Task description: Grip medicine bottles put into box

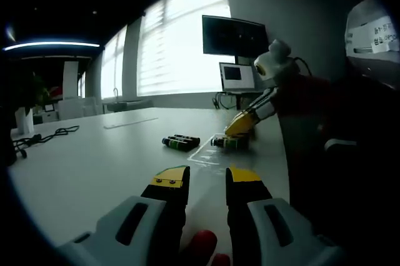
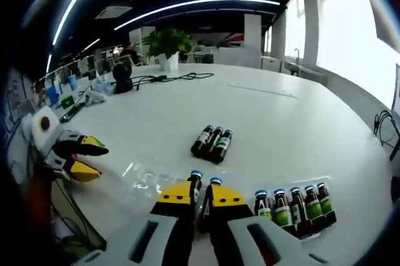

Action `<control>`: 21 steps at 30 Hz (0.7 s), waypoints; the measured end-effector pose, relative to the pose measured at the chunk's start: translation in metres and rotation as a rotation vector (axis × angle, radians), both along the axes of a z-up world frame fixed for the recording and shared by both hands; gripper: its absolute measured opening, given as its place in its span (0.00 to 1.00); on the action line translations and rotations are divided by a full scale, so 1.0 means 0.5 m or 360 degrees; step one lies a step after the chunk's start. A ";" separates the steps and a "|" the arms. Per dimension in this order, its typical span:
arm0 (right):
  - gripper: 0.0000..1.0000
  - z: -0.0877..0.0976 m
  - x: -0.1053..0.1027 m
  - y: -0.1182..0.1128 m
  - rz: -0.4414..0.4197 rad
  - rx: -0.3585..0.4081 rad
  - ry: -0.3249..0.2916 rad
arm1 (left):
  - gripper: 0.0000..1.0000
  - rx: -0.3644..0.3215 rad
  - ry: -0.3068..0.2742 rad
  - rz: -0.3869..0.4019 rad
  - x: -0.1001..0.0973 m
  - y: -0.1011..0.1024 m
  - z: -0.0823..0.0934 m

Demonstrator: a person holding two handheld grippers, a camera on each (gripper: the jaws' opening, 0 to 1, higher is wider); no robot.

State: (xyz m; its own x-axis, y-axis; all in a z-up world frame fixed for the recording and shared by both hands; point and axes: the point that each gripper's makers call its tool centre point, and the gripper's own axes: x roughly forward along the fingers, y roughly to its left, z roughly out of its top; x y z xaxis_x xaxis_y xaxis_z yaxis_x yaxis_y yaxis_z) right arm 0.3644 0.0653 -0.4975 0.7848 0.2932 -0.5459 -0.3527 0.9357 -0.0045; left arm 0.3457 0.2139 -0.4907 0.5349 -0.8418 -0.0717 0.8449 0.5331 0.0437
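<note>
Medicine bottles [image 2: 211,143]: dark glass, green labels, three lying together mid-surface [image 2: 156,122]; four more [image 2: 294,206] lying in a clear box [image 2: 140,177], blue caps showing. Right tool [image 2: 201,198] is clenching two upright bottles [image 2: 204,192], their bodies hidden. Left tool [image 1: 207,182] is hanging released above the surface.

Dim room | windows [image 1: 181,47] blown out, backlit | ceiling light strips [image 2: 187,5] glare | fisheye edge bending
</note>
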 end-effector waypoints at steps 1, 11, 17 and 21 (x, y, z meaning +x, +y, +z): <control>0.04 -0.001 -0.003 0.003 0.0023 -0.0005 0.0007 | 0.17 0.0001 0.0000 0.0000 0.000 0.000 0.000; 0.02 -0.005 -0.010 0.015 0.0093 -0.0010 0.0024 | 0.17 0.0003 0.0001 0.0001 0.000 -0.001 -0.001; 0.02 -0.009 -0.013 0.021 0.0127 -0.0031 0.0039 | 0.17 0.0004 0.0001 0.0001 0.000 -0.001 0.000; 0.02 -0.010 -0.012 0.023 0.0134 -0.0040 0.0041 | 0.17 0.0005 0.0001 0.0001 0.000 -0.001 -0.001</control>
State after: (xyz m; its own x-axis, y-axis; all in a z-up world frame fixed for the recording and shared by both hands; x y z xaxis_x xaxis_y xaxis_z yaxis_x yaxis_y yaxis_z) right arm 0.3585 0.0768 -0.5025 0.7434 0.3435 -0.5738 -0.4306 0.9024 -0.0177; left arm 0.3459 0.2137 -0.4910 0.5353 -0.8413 -0.0746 0.8446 0.5334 0.0449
